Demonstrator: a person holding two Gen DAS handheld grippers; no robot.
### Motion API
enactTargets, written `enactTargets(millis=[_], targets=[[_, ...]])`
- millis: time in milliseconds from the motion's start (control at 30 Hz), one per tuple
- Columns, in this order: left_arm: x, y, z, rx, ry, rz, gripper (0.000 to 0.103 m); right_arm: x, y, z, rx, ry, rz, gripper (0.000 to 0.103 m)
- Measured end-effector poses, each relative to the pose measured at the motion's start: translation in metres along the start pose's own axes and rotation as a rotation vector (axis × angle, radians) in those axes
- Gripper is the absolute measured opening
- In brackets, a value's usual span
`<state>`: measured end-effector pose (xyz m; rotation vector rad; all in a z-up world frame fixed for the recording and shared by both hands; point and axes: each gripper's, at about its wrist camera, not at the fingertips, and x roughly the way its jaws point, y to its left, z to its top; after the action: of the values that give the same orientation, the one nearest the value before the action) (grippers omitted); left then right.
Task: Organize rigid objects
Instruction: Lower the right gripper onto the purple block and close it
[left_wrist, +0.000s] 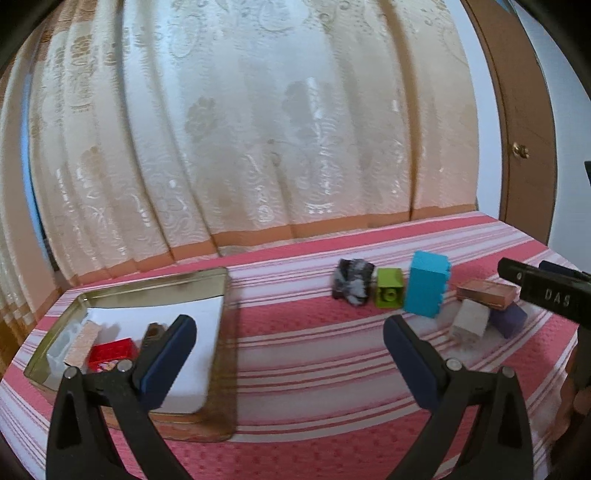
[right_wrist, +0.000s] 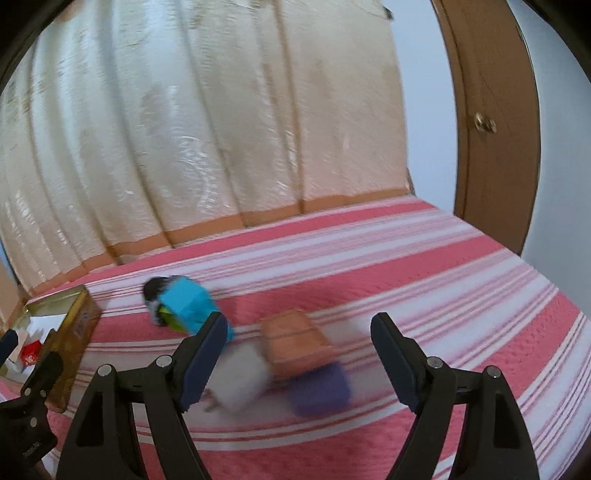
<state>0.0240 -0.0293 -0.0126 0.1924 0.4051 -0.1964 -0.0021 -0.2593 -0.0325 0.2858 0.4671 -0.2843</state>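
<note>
On the pink striped cloth lie a black-and-white lump (left_wrist: 351, 282), a green brick (left_wrist: 389, 287), a tall blue brick (left_wrist: 426, 283), and a brown block (left_wrist: 485, 293) resting across a white block (left_wrist: 469, 321) and a purple block (left_wrist: 511, 320). My left gripper (left_wrist: 290, 334) is open and empty, between the metal tray (left_wrist: 155, 286) and these pieces. In the right wrist view my right gripper (right_wrist: 299, 330) is open around nothing, with the brown block (right_wrist: 295, 341), white block (right_wrist: 242, 382) and purple block (right_wrist: 319, 391) blurred just below and ahead. The blue brick (right_wrist: 188, 306) is at its left.
The tray holds a red box (left_wrist: 110, 352), a pale wooden block (left_wrist: 83, 341) and a dark piece (left_wrist: 153, 332). A patterned curtain (left_wrist: 240, 129) hangs behind the cloth. A brown door (left_wrist: 524, 129) stands at the right. The tray's side (right_wrist: 75, 343) shows at far left.
</note>
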Motion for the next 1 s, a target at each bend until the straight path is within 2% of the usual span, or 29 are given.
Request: enactTargets(millis=[133,267,467,533,700,767,900,967,1000], targets=[[0.005,-0.013,0.001,0.022,0.03,-0.02,0.103,0.007,-0.027,0.001,0.039,0.057,-0.002,0.082],[0.016,-0.026,0.001,0.016,0.106,-0.08,0.103,0.015,-0.039,-0.001,0.074,0.117,0.037,0.082],[0.024,-0.047,-0.001,0.032,0.176,-0.146,0.103,0.023,-0.037,-0.006,0.012,0.196,0.082,0.081],[0.026,-0.054,-0.001,0.036,0.196,-0.162,0.103,0.027,-0.032,-0.008,-0.025,0.228,0.112,0.072],[0.031,-0.065,0.0,0.058,0.226,-0.179,0.103,0.036,-0.023,-0.013,-0.076,0.291,0.158,0.06],[0.033,-0.067,0.0,0.057,0.24,-0.19,0.103,0.043,-0.021,-0.015,-0.089,0.326,0.149,0.06],[0.039,-0.071,-0.001,0.051,0.271,-0.21,0.103,0.046,-0.008,-0.017,-0.192,0.332,0.118,0.059],[0.04,-0.072,-0.002,0.049,0.28,-0.214,0.103,0.046,-0.005,-0.019,-0.23,0.334,0.099,0.051],[0.04,-0.073,-0.002,0.05,0.282,-0.218,0.103,0.045,-0.004,-0.019,-0.256,0.332,0.082,0.042]])
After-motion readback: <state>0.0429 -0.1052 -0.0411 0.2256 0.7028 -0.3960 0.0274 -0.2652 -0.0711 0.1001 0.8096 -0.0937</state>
